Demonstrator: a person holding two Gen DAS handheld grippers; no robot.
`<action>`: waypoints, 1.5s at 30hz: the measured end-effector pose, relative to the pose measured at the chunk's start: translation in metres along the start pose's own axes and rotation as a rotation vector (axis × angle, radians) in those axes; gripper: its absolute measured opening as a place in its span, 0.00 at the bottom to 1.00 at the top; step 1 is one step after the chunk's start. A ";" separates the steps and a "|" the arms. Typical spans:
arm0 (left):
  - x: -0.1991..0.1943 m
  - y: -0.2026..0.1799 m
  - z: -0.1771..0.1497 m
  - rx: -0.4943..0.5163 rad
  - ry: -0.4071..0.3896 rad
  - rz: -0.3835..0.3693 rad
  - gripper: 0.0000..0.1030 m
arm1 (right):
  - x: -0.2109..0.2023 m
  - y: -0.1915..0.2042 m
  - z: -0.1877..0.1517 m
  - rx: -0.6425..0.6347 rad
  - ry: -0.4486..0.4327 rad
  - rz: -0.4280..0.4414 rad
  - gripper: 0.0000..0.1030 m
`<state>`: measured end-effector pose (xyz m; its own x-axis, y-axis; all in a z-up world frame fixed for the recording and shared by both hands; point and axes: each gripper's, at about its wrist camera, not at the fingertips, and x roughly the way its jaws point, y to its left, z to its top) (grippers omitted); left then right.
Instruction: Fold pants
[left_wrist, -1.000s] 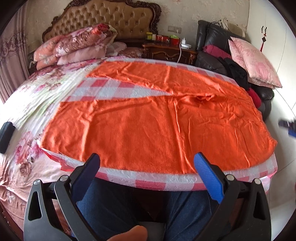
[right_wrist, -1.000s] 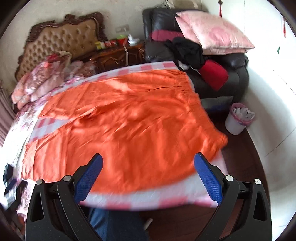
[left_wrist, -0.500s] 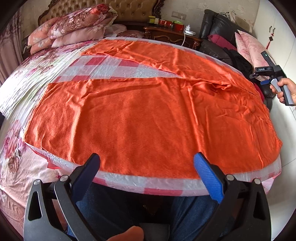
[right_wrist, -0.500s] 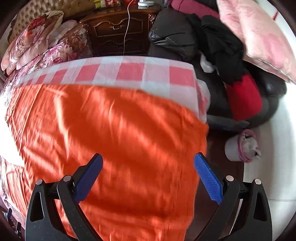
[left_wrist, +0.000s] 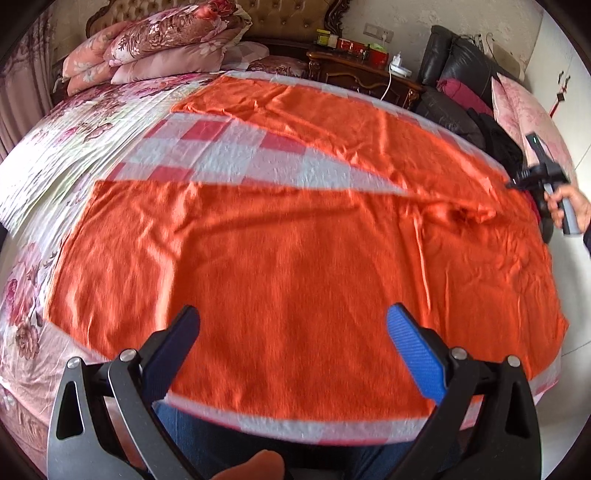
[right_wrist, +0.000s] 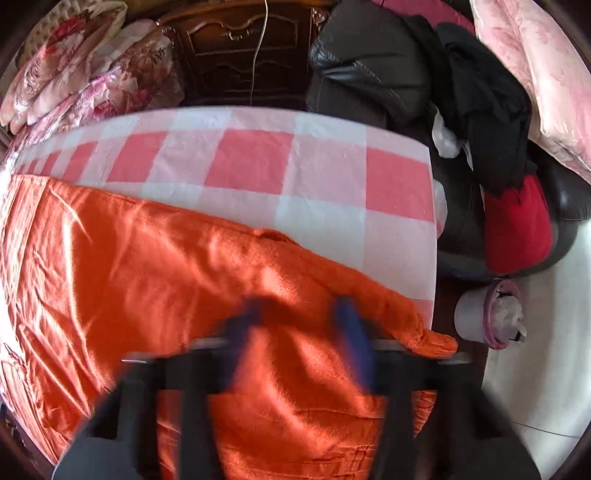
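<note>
Now | right claw (right_wrist: 299, 332) just clenched on pants (left_wrist: 295, 266) waistband | left claw (left_wrist: 291, 343) released | I'd lift slowly, keeping fabric taut.

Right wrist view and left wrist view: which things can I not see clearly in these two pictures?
- Right claw, right wrist view: motion blur smears its blue fingers; the jaws have just been closing over the orange fabric pants, but the actual pinch is unclear.
- Pants' near edge, left wrist view: hidden behind the open left claw.
- Small items on the dark wooden nightstand: too small.
</note>
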<state>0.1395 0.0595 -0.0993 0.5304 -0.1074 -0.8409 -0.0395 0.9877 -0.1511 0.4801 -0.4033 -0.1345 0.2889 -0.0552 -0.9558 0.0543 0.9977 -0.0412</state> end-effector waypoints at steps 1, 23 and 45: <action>0.001 0.003 0.011 -0.013 -0.007 -0.021 0.98 | -0.005 0.002 -0.002 -0.012 -0.019 0.001 0.04; 0.218 0.073 0.261 -0.632 0.201 -0.552 0.49 | -0.213 0.101 -0.260 -0.206 -0.444 0.361 0.02; 0.204 0.094 0.238 -0.738 0.282 -0.473 0.40 | -0.253 0.060 -0.225 -0.084 -0.515 0.329 0.02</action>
<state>0.4462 0.1571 -0.1615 0.4067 -0.6012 -0.6879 -0.4523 0.5217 -0.7233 0.1947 -0.3207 0.0392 0.7031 0.2648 -0.6599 -0.1855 0.9642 0.1893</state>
